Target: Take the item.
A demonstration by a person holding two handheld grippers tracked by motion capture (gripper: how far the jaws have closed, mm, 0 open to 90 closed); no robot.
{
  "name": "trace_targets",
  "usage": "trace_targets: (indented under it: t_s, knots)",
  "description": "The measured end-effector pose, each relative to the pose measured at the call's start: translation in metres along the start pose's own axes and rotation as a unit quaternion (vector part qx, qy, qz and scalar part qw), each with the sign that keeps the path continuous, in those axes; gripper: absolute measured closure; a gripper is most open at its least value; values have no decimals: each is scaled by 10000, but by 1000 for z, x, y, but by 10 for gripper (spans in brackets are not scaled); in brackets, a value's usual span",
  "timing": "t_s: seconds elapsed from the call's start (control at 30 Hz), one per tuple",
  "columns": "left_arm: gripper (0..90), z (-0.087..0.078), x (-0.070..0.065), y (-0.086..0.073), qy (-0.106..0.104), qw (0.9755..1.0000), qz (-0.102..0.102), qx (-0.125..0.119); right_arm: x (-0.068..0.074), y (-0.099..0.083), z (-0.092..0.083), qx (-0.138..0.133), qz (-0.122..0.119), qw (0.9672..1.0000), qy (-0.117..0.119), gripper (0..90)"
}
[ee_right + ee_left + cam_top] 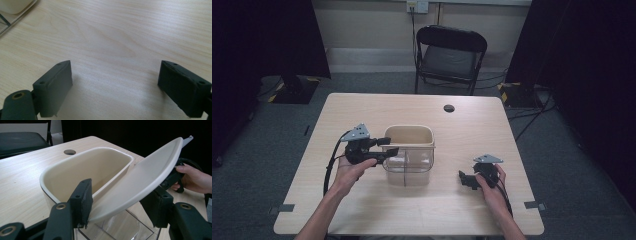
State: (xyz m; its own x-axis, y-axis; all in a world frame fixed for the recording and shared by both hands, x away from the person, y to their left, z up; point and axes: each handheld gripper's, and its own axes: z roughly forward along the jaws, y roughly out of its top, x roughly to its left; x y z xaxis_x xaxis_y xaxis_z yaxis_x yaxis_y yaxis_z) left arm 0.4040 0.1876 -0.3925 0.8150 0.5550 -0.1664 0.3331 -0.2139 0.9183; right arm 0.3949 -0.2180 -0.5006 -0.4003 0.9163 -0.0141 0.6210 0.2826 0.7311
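A clear plastic box (409, 169) with a cream tub (409, 131) set in its top stands mid-table. In the left gripper view the tub (100, 167) is uncovered and a cream lid (145, 175) tilts up over its near side, above the clear box (130, 227). My left gripper (389, 146) is at the box's left rim, and its jaws (120, 207) press on the lid from both sides. My right gripper (463, 178) rests low at the right of the table, apart from the box. It (115, 85) is open over bare wood.
A round cable hole (449, 108) sits in the table (362, 110) behind the box. A black folding chair (451, 55) stands beyond the far edge. Bare tabletop lies between the box and the right gripper.
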Motion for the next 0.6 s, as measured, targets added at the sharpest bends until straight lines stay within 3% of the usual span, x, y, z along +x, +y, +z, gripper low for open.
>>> trace_targets:
  t_s: [0.6]
  knots:
    - [440,0,0,1,25,10000,36,31,0,0,0,0,2,10000,0,115]
